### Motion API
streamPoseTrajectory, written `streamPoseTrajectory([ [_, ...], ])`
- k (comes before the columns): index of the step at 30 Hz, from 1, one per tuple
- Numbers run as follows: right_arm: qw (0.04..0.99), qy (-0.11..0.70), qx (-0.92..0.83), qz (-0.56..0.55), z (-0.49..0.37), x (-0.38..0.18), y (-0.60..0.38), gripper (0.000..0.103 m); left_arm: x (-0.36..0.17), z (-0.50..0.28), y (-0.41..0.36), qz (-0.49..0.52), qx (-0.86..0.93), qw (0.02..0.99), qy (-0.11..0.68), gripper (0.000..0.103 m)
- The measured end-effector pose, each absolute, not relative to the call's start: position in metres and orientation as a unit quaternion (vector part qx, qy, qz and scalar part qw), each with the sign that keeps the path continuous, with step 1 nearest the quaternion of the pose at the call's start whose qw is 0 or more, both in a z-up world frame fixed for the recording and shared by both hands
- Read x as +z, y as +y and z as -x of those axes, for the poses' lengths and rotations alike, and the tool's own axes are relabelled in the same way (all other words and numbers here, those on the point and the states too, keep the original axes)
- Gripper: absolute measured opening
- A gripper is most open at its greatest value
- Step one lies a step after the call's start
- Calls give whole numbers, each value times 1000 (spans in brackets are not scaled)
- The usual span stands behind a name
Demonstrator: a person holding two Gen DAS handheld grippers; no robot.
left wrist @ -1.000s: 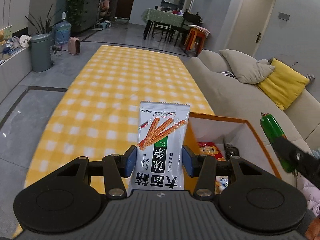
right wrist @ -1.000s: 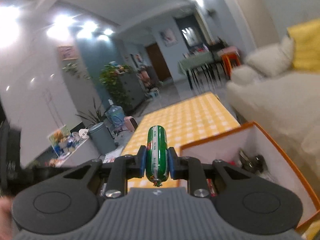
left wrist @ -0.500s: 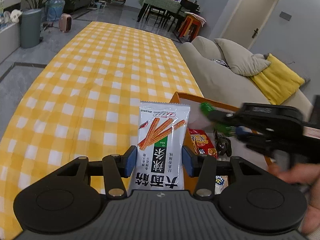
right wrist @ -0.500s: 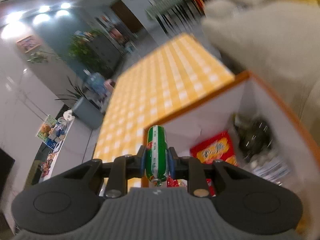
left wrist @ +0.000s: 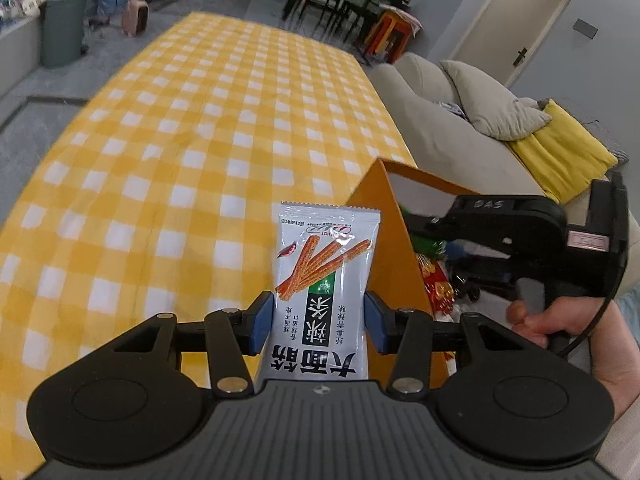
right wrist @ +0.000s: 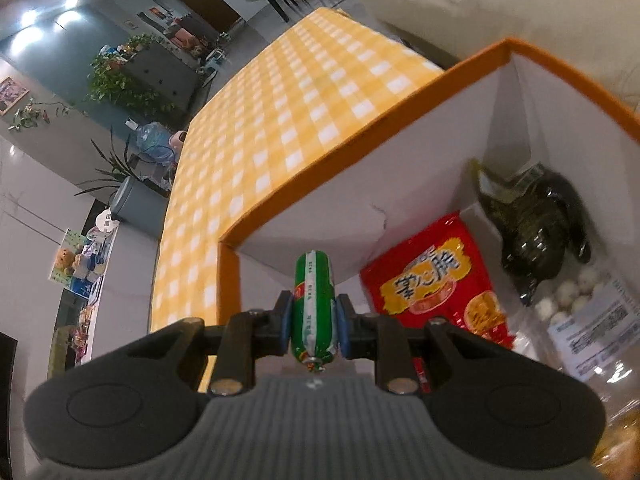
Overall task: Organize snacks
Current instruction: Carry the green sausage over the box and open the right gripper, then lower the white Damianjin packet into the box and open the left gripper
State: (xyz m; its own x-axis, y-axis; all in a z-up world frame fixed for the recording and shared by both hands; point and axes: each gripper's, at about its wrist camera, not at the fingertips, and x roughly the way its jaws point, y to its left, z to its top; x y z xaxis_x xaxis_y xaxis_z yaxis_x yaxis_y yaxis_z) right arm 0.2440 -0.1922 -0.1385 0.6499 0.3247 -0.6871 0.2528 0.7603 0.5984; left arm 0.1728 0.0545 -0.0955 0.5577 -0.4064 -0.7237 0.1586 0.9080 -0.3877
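My left gripper (left wrist: 319, 320) is shut on a white snack packet (left wrist: 324, 276) printed with orange sticks, held upright above the yellow checked tablecloth (left wrist: 192, 128), just left of the orange box (left wrist: 384, 248). My right gripper (right wrist: 313, 322) is shut on a green sausage stick (right wrist: 313, 308) and reaches down into the orange box (right wrist: 360, 132), which has white inner walls. In the left wrist view the right gripper (left wrist: 424, 236) is seen entering the box from the right.
Inside the box lie a red snack bag (right wrist: 440, 276), a dark green packet (right wrist: 536, 224) and a clear bag of white balls (right wrist: 580, 300). A beige sofa (left wrist: 440, 120) with grey and yellow cushions runs along the table's right side.
My right gripper has swung down and left with the green sausage stick, from above the box into its opening. My left gripper has tilted down and shifted left of the box, packet still held.
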Motion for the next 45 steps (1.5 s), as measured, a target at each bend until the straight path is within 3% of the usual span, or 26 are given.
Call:
streamPoseTrajectory([
  [17, 833, 441, 24, -333, -255, -143, -192, 20, -92, -169, 46, 131, -179, 874, 432, 55],
  [23, 832, 443, 25, -333, -250, -139, -193, 26, -89, -168, 49, 135, -180, 875, 428, 55],
  [36, 866, 395, 63, -300, -213, -83, -213, 26, -58, -148, 40, 110, -182, 888, 409, 55],
  [42, 916, 360, 50, -173, -173, -42, -231, 39, -39, -135, 5, 71, -191, 886, 417, 55],
  [44, 924, 352, 43, -142, -162, -35, -239, 49, -35, -129, -9, 65, -206, 884, 415, 55],
  [45, 928, 346, 38, -131, -158, -32, -244, 61, -33, -127, -17, 64, -214, 881, 418, 55],
])
